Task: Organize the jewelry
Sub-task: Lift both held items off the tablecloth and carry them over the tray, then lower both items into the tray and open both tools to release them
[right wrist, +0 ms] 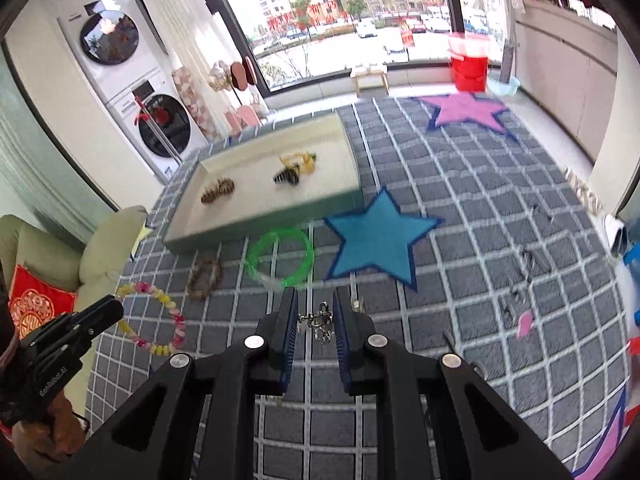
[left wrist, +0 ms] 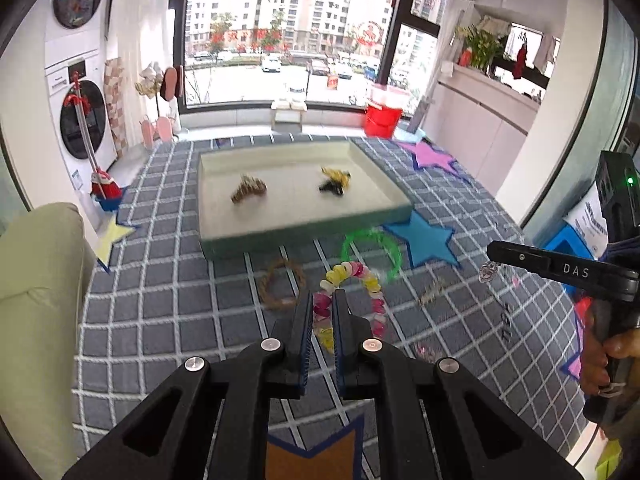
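Observation:
A shallow white tray [left wrist: 304,226] [right wrist: 188,232] lies on the grey checked carpet and holds a brown beaded piece [left wrist: 249,189] [right wrist: 218,191] and a yellow-and-black piece [left wrist: 335,181] [right wrist: 295,168]. My left gripper [left wrist: 322,300] is shut on a pink-and-yellow beaded bracelet [left wrist: 356,274] [right wrist: 150,318]. My right gripper [right wrist: 315,300] [left wrist: 492,254] is shut on a small silver charm [right wrist: 321,322] [left wrist: 489,271]. A green ring bracelet [left wrist: 370,254] [right wrist: 280,258] and a brown bracelet [left wrist: 282,284] [right wrist: 205,279] lie in front of the tray.
Small loose pieces [right wrist: 520,292] lie on the carpet at the right, near a blue star patch [right wrist: 378,234]. A pale sofa [left wrist: 36,304] is at the left. A red bucket [left wrist: 382,118] and a washer stack [left wrist: 76,80] stand by the window.

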The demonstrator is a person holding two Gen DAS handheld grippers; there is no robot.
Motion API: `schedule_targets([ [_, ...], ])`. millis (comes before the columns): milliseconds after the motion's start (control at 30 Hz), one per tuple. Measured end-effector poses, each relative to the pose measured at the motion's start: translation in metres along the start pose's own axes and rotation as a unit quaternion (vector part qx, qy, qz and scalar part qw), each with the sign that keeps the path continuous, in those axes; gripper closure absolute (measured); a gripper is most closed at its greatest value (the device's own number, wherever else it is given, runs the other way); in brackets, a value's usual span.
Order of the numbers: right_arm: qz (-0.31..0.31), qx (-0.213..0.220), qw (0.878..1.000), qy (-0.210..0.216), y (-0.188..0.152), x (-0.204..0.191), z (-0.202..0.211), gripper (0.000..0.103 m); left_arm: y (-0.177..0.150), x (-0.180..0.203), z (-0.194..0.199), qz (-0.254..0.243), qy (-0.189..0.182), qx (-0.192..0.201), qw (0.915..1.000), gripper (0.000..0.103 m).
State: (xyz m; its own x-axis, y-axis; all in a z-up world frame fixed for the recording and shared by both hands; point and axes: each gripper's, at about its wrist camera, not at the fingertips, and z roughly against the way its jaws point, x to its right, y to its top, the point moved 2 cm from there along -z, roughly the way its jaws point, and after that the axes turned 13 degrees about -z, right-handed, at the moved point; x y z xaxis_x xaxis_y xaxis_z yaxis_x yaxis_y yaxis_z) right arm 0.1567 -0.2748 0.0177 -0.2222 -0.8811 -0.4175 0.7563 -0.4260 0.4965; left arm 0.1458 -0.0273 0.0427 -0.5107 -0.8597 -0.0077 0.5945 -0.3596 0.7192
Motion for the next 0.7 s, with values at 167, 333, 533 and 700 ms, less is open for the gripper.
schedule_targets([
  [167, 0.003, 0.010, 1.000, 0.009, 0.025, -0.010, 0.003, 0.083, 0.022, -0.014, 0.005, 0.005, 0.011, 0.016, 0.9998, 0.079],
  [333, 0.020, 0.023, 0.999, 0.011, 0.054, -0.029, 0.000, 0.083, 0.050, -0.030, 0.003, 0.004, 0.027, 0.030, 0.9992, 0.079],
  [533, 0.023, 0.020, 0.999, 0.024, 0.094, -0.048, -0.020, 0.083, 0.080, -0.049, -0.022, -0.002, 0.046, 0.029, 0.9985, 0.079],
  [700, 0.033, 0.016, 0.999, 0.025, 0.122, -0.061, -0.051, 0.083, 0.098, -0.065, -0.059, 0.007, 0.051, 0.012, 0.9986, 0.079],
])
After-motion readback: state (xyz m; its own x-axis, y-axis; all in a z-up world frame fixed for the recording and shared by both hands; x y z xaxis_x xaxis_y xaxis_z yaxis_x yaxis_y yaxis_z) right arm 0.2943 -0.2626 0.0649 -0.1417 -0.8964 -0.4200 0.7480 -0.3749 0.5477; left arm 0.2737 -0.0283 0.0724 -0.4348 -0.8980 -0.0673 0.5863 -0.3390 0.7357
